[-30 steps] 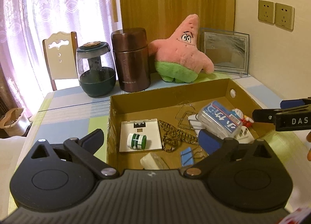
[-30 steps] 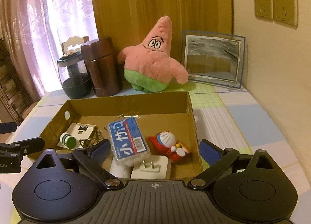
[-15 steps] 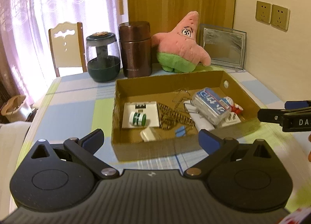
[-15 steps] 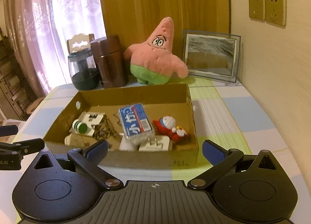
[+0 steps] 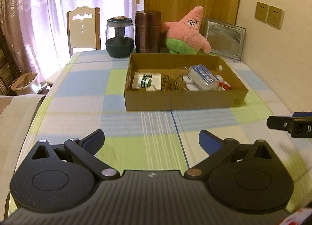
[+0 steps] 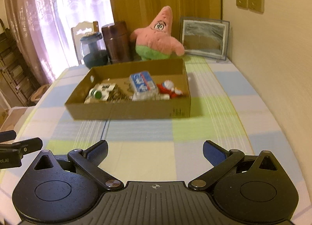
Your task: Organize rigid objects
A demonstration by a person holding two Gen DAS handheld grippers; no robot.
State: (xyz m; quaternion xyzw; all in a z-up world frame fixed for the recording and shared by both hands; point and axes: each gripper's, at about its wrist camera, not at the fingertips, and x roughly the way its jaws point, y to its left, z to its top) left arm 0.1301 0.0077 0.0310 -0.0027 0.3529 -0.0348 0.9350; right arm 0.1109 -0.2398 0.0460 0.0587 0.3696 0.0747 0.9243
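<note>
A shallow cardboard box [image 5: 183, 100] [image 6: 128, 111] sits on the checked tablecloth. Inside lie a white bottle with a green cap [image 5: 145, 83] [image 6: 96, 94], a blue-and-white packet [image 5: 202, 76] [image 6: 143, 84], a small red-and-white figurine [image 6: 170, 90] [image 5: 224, 85], a white card and a dark chain. My left gripper [image 5: 151, 140] hangs open over the near part of the table, well short of the box, nothing between its fingers. My right gripper [image 6: 155, 150] is likewise open and empty, to the right of the left one.
Behind the box stand a pink star plush [image 5: 185, 32] [image 6: 157, 35], a brown canister [image 5: 148, 32], a dark glass jar [image 5: 120, 37] and a framed picture [image 6: 204, 37]. A chair [image 5: 83, 30] is at the far side. The wall runs along the right.
Both grippers have drawn back from over the box toward the near table edge; the box now lies farther ahead. Both stayed open and empty.
</note>
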